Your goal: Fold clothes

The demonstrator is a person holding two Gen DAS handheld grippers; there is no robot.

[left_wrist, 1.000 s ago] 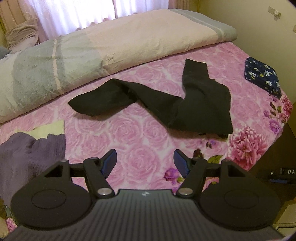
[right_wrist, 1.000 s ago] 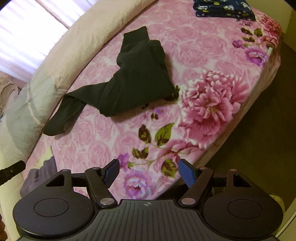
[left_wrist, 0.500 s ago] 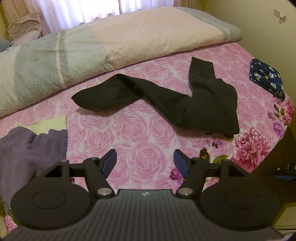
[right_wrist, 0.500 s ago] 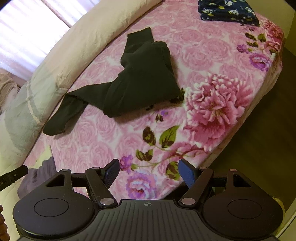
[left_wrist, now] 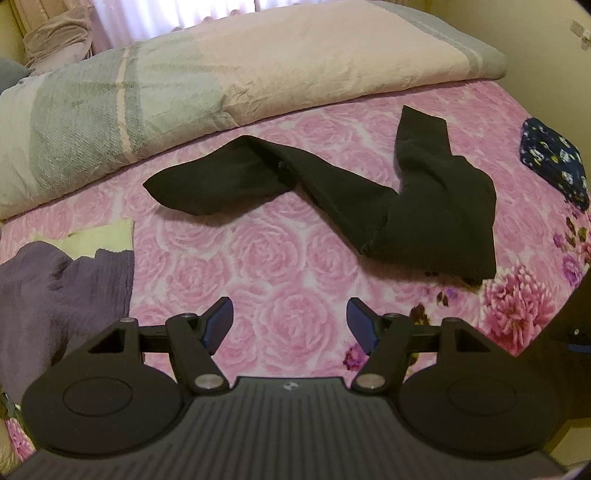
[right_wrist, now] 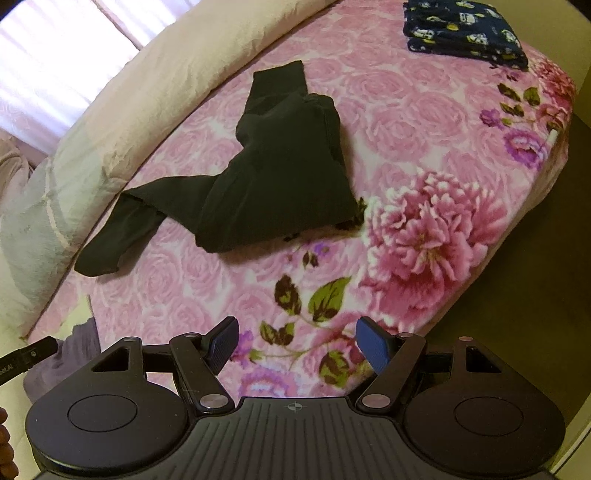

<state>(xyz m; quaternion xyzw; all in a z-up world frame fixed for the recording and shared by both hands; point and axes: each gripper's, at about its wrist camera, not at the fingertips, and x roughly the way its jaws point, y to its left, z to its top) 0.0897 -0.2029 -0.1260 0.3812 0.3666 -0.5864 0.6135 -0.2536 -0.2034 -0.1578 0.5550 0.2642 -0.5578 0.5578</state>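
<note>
Black leggings (left_wrist: 369, 195) lie crumpled on the pink floral bedspread (left_wrist: 266, 266), one leg stretched left, the other bent toward the back; they also show in the right wrist view (right_wrist: 273, 181). My left gripper (left_wrist: 290, 325) is open and empty, above the bedspread in front of the leggings. My right gripper (right_wrist: 295, 343) is open and empty, near the bed's front edge, short of the leggings.
A rolled duvet (left_wrist: 221, 77) runs along the back of the bed. A folded navy patterned garment (right_wrist: 465, 33) lies at the far right corner. Purple and pale yellow clothes (left_wrist: 55, 288) lie at the left. Dark floor (right_wrist: 535, 258) lies right of the bed.
Both grippers have moved a little closer to the bed and the leggings. The leggings have not moved. Both grippers stay open.
</note>
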